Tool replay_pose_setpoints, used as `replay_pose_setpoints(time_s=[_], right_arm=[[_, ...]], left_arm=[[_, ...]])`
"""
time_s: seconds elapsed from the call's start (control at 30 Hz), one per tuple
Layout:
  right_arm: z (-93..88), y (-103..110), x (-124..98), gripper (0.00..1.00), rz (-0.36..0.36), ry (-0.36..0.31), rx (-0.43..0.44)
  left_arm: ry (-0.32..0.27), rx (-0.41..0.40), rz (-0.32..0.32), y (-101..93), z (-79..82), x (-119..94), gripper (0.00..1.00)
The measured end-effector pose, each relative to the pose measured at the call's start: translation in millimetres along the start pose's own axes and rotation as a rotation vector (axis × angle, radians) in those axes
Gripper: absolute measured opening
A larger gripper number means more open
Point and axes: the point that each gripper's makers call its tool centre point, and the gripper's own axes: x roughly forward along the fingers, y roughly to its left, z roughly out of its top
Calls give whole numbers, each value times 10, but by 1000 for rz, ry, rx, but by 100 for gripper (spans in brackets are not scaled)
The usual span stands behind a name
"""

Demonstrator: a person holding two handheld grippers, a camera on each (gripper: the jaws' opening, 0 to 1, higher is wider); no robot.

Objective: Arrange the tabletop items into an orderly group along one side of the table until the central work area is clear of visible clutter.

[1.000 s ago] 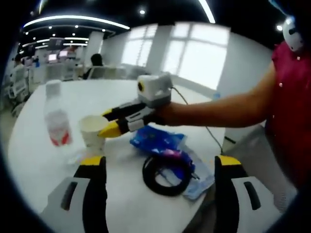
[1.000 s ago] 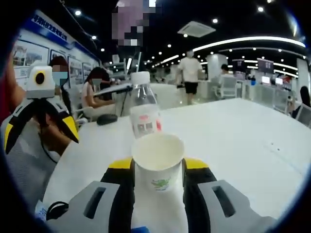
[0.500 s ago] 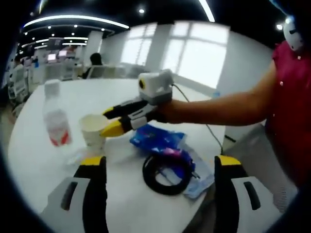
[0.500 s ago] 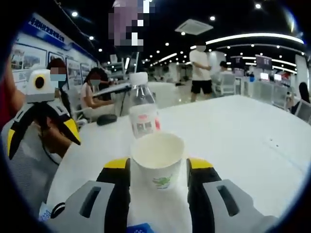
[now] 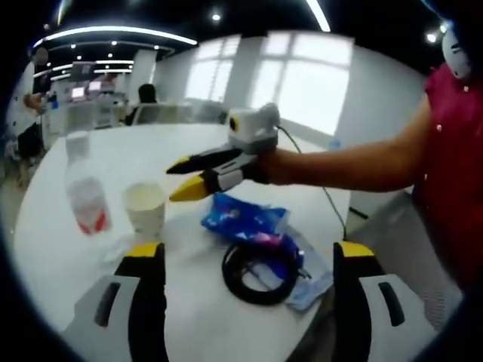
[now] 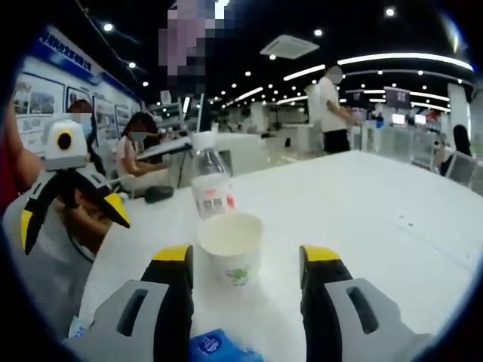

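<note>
A white paper cup [image 5: 146, 208] stands upright on the round white table [image 5: 196, 143], free of both grippers. In the right gripper view the cup [image 6: 231, 245] is just ahead of my right gripper [image 6: 245, 255], whose jaws are open on either side of it without touching. Behind the cup stands a clear water bottle [image 6: 208, 188] with a red and white label, also seen as the bottle [image 5: 83, 197] in the left gripper view. My right gripper [image 5: 186, 179] hovers over a blue packet [image 5: 245, 219]. My left gripper [image 5: 249, 250] is open above a black cable coil [image 5: 260, 271].
The blue packet [image 6: 219, 348] lies near the table's near edge, where my left gripper [image 6: 72, 221] hangs open at the left. The person's arm [image 5: 355, 162] reaches across from the right. Other tables and people fill the background.
My right gripper has opened and pulled back from the paper cup, leaving it standing on the table beside the bottle. The left gripper has stayed in place.
</note>
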Motion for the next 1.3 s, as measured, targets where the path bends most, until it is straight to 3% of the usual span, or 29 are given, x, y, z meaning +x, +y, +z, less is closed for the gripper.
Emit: replay_pose_setpoints(time_s=[0.27,0.53,0.83,1.3], right_arm=[[60,-124,-238,82,-67,-30,43],[177,-132,-495,96,-95,-79,105],[320,-98,-909,98,-134,-86,57],[372,215,-1508,97,-192,-77,15]], left_arm=[[2,17,-5,-25,36,4,90],[-2,32,-8,-47,79,3,91],[-10,63,-21,-127,194,7,91],[-16,101,-45,-300,259,-40,90]])
